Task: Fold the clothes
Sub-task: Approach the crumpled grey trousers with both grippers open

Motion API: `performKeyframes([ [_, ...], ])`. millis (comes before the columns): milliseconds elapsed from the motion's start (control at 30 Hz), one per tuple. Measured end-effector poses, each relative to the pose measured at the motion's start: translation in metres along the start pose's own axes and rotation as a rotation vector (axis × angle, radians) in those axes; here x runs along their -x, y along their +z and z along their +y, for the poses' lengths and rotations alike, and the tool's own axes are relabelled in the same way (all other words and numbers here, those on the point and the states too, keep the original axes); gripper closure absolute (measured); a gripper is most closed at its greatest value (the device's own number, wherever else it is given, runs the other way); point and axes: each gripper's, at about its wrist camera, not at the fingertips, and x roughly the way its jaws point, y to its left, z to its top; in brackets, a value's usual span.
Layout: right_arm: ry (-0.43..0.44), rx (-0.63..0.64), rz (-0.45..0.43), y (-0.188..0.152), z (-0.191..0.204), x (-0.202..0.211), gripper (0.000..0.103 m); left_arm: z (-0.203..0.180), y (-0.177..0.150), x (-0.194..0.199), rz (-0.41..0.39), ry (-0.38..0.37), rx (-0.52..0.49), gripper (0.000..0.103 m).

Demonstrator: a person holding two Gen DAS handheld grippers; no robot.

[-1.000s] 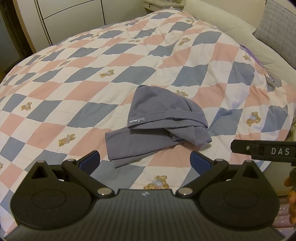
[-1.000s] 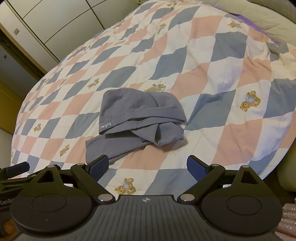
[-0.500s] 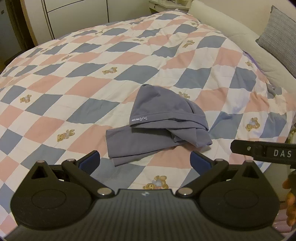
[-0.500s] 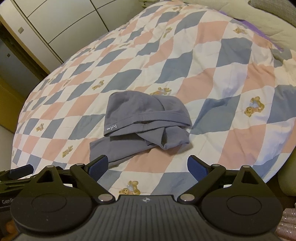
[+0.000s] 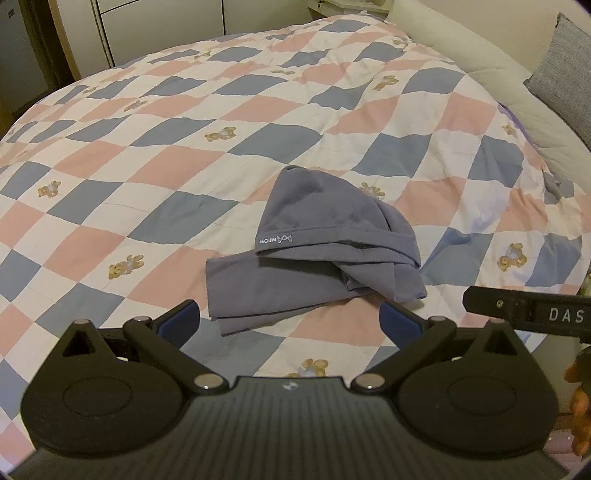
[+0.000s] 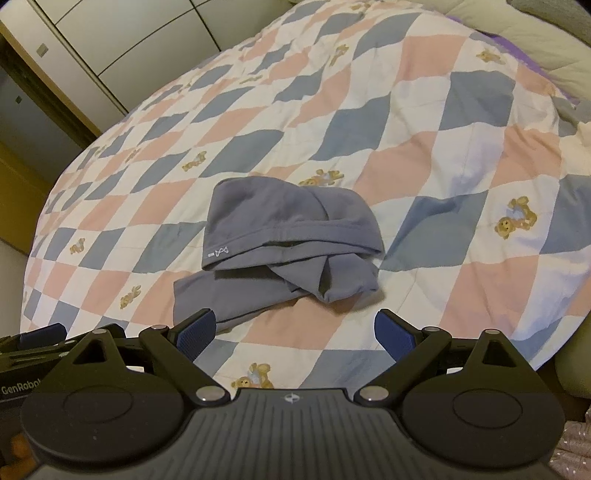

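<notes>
Left wrist view: the left gripper [image 5: 289, 321] hangs above the near edge of the bed [image 5: 184, 122], its blue-padded fingers [image 5: 180, 320] spread wide with nothing between them. The garment [image 5: 317, 251], a grey-blue crumpled piece, lies on the checked quilt just beyond the fingers, at about 12 o'clock from the gripper. A hemmed edge with a small white logo [image 5: 275, 240] is folded over a flatter layer that sticks out toward 7 o'clock. At 3 o'clock, part of the right gripper [image 5: 524, 314] reaches in from the frame edge, lettered "DAS"; fingertips of a hand [image 5: 578, 398] show below it. A grey pillow [image 5: 565, 74] sits at 1 o'clock, and white cabinets [image 5: 162, 26] at 11 o'clock.

Right wrist view: the right gripper [image 6: 294, 332] also has its fingers [image 6: 393, 334] spread and empty, apart from the cloth. The garment [image 6: 288, 243] lies at 12 o'clock, its lower flap reaching toward the left finger at 9 o'clock; whether they touch cannot be told. The left gripper [image 6: 40, 339] shows at 9 o'clock by the frame edge.
</notes>
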Motion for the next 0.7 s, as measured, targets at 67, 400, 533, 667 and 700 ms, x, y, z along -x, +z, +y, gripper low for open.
performKeyframes([
  [67, 0.001, 0.002, 0.007, 0.004, -0.004, -0.002, 0.008, -0.004, 0.003, -0.004, 0.006, 0.003, 0.003, 0.001],
  [400, 0.000, -0.007, 0.053, 0.022, -0.042, -0.014, 0.008, -0.039, 0.015, -0.027, 0.054, 0.030, 0.011, 0.001],
  [533, 0.002, -0.009, 0.077, 0.032, -0.057, -0.023, 0.008, -0.051, 0.020, -0.038, 0.074, 0.041, 0.020, 0.001],
  [667, 0.012, -0.003, 0.102, 0.042, -0.074, -0.033, 0.008, -0.064, 0.024, -0.048, 0.087, 0.038, 0.025, 0.001],
  [700, 0.014, 0.001, 0.109, 0.045, -0.078, -0.036, 0.007, -0.067, 0.025, -0.051, 0.089, 0.035, 0.026, 0.001],
])
